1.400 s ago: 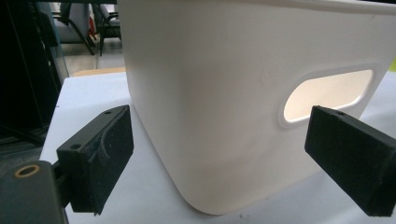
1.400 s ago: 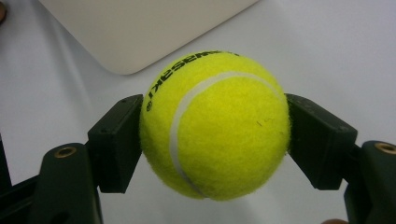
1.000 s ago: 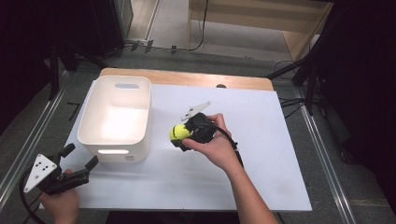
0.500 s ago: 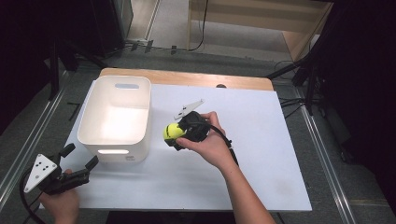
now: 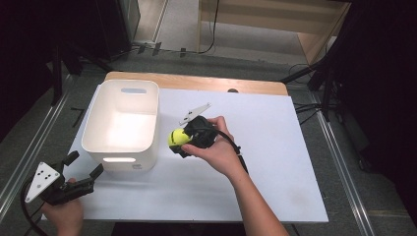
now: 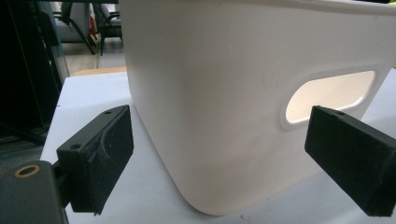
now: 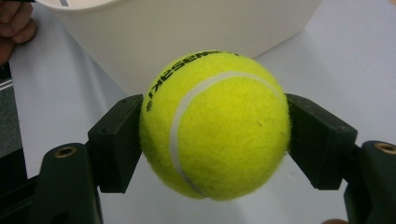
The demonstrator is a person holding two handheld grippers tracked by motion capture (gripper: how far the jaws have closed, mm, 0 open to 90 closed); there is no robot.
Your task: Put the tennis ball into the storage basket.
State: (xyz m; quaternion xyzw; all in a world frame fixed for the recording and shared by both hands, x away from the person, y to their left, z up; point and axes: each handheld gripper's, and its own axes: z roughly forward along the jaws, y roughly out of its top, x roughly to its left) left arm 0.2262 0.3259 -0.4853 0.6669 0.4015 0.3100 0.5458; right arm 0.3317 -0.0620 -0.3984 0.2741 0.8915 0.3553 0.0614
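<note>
The right tool [image 5: 178,142] squeezes a fuzzy yellow tennis ball [image 5: 177,137], just at three o'clock of the white plastic bin [image 5: 121,116] on the white table [image 5: 275,147]. The left tool [image 5: 74,169] hangs open, empty. The round ball might slip out and roll away.
</note>
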